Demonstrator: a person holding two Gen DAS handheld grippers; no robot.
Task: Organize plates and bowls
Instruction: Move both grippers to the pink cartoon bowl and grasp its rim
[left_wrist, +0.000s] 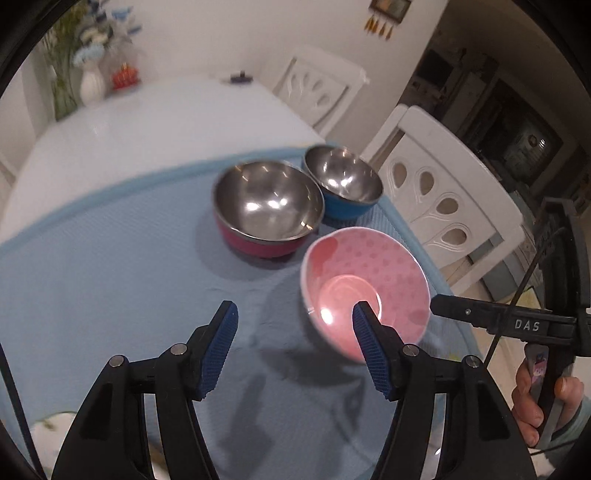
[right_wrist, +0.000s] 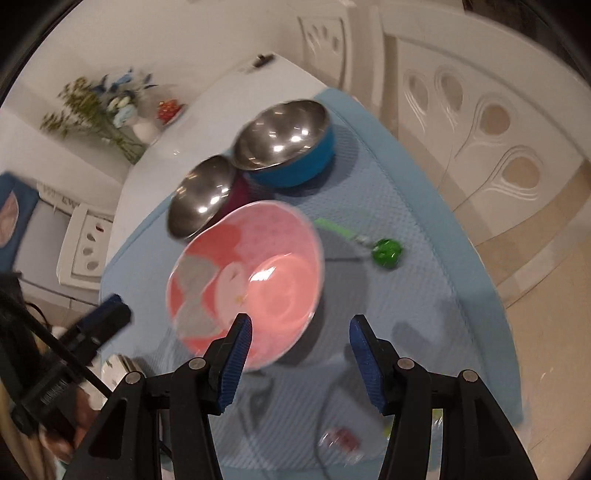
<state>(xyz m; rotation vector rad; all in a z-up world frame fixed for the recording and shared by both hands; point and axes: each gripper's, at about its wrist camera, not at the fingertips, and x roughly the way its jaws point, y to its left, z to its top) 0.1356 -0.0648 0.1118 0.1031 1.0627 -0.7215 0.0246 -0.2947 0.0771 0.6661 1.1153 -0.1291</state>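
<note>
Lying ahead of open left hand-held gripper (left_wrist: 293, 314), pink bowl (left_wrist: 364, 273)

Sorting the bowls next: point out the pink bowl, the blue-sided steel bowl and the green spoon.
pink bowl (right_wrist: 266, 280): right wrist view, on its glossy inner bottom.
blue-sided steel bowl (left_wrist: 343, 173): left wrist view, on its shiny steel inside.
green spoon (right_wrist: 386, 253): right wrist view, on its round green end.
</note>
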